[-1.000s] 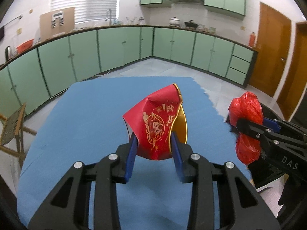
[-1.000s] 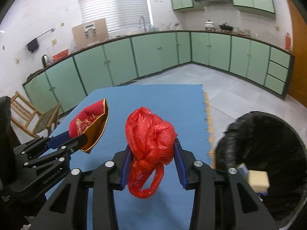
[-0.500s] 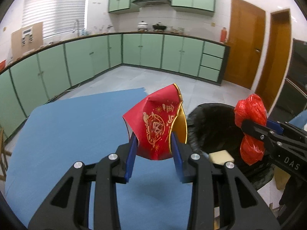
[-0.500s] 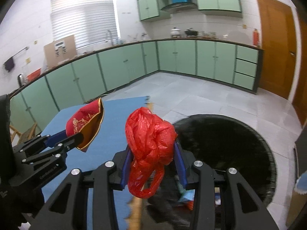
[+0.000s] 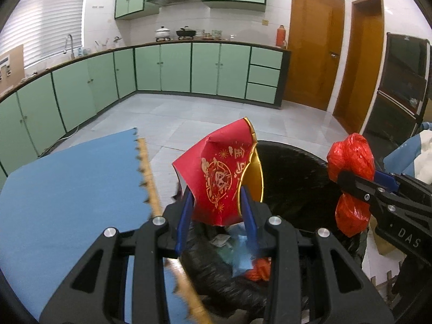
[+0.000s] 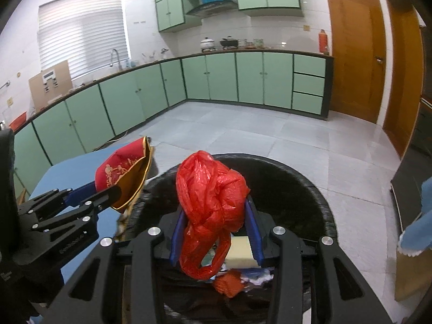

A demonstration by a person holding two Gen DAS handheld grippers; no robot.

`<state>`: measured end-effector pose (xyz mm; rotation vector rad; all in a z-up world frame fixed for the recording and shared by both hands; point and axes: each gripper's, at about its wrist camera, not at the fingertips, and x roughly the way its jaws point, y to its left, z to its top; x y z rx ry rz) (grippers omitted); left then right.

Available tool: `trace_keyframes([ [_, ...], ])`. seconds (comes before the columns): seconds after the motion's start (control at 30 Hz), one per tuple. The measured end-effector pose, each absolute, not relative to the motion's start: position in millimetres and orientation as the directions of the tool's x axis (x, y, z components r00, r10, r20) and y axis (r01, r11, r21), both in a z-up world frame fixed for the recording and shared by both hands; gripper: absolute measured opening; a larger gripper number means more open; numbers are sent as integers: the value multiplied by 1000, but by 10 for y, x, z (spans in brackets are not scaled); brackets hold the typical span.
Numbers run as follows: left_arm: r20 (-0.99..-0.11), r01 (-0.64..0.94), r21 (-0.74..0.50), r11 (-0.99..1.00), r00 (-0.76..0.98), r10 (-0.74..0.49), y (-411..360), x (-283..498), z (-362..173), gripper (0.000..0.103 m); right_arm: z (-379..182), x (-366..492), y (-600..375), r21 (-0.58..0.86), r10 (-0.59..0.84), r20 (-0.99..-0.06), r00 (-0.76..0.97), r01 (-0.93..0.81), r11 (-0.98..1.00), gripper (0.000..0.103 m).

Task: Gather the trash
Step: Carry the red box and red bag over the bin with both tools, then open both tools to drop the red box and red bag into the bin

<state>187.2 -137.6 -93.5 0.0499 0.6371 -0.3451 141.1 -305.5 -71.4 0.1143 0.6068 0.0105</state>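
Note:
My left gripper [image 5: 217, 202] is shut on a crumpled red and gold paper cup [image 5: 220, 172], held over the near rim of a black trash bin [image 5: 294, 178]. In the right wrist view that cup [image 6: 122, 178] and left gripper [image 6: 108, 191] sit at the left. My right gripper [image 6: 216, 221] is shut on a scrunched red plastic bag [image 6: 210, 191], hanging over the bin's [image 6: 297, 189] open mouth. The same bag [image 5: 351, 178] shows at the right of the left wrist view. Inside the bin lie a yellow sponge [image 6: 241, 248] and other scraps.
A blue foam mat [image 5: 70, 189] covers the table at the left, its toothed edge beside the bin. Green kitchen cabinets [image 6: 210, 81] line the far walls across a tiled floor. Wooden doors [image 5: 313, 62] stand at the right. A blue cloth [image 6: 418, 221] lies at the right edge.
Both grippers have swung right from above the blue mat to above the black bin, each still holding its item. The bin's contents have come into view beneath them.

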Motion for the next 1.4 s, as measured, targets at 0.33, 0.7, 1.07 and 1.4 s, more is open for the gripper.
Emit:
trace_keyframes([
  [0.33,-614,360,-57,931,723,-317,-1644,2050,-1080,33,-893,1434,-3395,130,-1,-586,811,95,987,40],
  [0.7,-684,382,-72,921,653,-325,-1839,2347,-1333,54,-1163,1522,-3544,127,-29,-639,769,142,982,44],
  [1.07,-715,418,-116,901,594,-367,-1889,2378,-1457,72,-1325,1544,-3535,112,-44,-665,745,158,981,71],
  [1.4,-703,399,-114,910,615,-357,-1802,2340,-1400,73,-1310,1559,-3559,117,-39,-662,748,154,981,71],
])
